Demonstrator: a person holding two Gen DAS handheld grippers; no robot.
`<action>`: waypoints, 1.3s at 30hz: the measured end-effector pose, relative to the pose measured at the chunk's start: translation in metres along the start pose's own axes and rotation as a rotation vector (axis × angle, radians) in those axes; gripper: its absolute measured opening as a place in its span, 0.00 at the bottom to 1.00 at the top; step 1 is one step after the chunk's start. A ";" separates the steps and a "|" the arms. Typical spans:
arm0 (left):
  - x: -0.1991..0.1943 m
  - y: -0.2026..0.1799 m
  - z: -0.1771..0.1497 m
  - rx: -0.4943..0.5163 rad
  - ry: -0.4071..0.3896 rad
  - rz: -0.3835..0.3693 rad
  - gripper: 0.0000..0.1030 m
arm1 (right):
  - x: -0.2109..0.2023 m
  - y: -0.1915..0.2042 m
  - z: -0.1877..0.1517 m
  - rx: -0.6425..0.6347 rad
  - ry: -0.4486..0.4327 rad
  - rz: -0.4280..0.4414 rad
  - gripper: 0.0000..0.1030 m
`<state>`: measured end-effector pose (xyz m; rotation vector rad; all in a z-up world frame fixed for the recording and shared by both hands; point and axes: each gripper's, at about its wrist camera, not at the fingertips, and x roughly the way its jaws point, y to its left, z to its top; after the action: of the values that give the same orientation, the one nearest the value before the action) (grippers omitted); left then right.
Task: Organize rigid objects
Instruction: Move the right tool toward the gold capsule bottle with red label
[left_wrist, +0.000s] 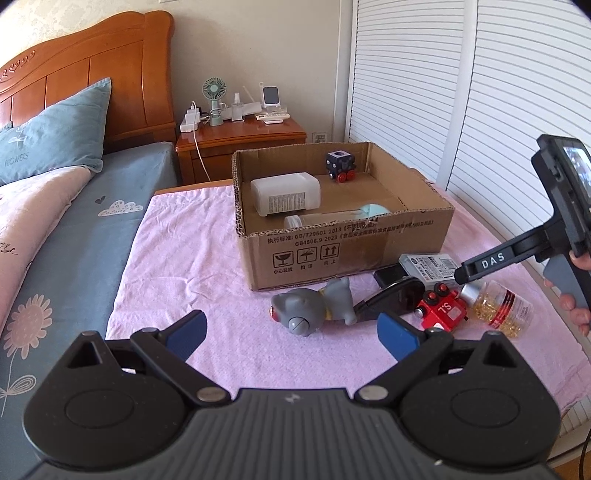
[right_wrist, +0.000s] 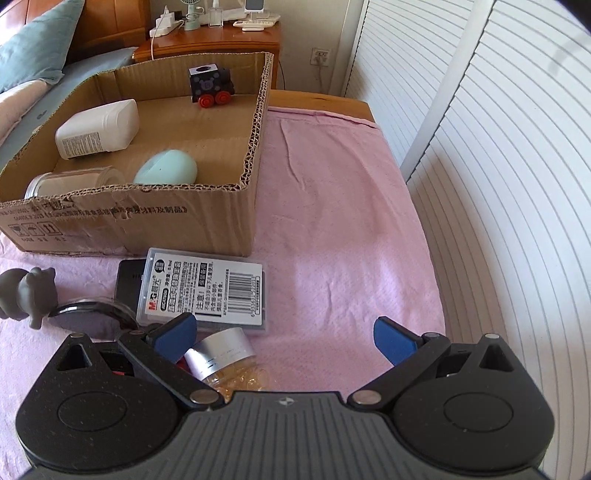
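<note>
An open cardboard box (left_wrist: 343, 254) (right_wrist: 255, 147) stands on a pink cloth. It holds a white bottle (right_wrist: 99, 129), a dark toy train (right_wrist: 210, 85), a glass jar (right_wrist: 70, 182) and a mint egg shape (right_wrist: 166, 168). In front of the box lie a grey toy figure (left_wrist: 310, 306), a black round mirror (left_wrist: 399, 295), a red toy car (left_wrist: 441, 310), a labelled clear case (right_wrist: 207, 291) and a silver-lidded jar of gold beads (right_wrist: 221, 354) (left_wrist: 502, 308). My right gripper (right_wrist: 284, 338) is open just above that jar, whose lid lies by the left finger. My left gripper (left_wrist: 291, 334) is open and empty, short of the grey figure.
A bed with blue pillows (left_wrist: 55, 133) lies to the left. A wooden nightstand (left_wrist: 240, 136) with a small fan and chargers stands behind the box. White slatted doors (left_wrist: 461, 92) run along the right. Bare pink cloth (right_wrist: 332, 203) lies to the right of the box. A hand (left_wrist: 576, 306) holds the right gripper's handle.
</note>
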<state>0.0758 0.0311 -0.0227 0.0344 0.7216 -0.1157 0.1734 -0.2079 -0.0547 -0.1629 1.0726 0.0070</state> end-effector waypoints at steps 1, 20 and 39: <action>0.000 0.000 -0.001 0.002 -0.001 -0.002 0.95 | -0.003 0.001 -0.003 -0.005 -0.001 -0.005 1.00; 0.015 -0.001 -0.005 0.003 0.044 -0.027 0.95 | -0.035 -0.018 -0.092 0.035 -0.114 -0.030 1.00; 0.076 -0.014 0.009 -0.058 0.107 0.005 0.96 | -0.023 -0.023 -0.128 0.003 -0.166 0.097 1.00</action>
<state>0.1371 0.0091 -0.0661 -0.0131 0.8310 -0.0882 0.0530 -0.2468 -0.0914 -0.1057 0.9141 0.1041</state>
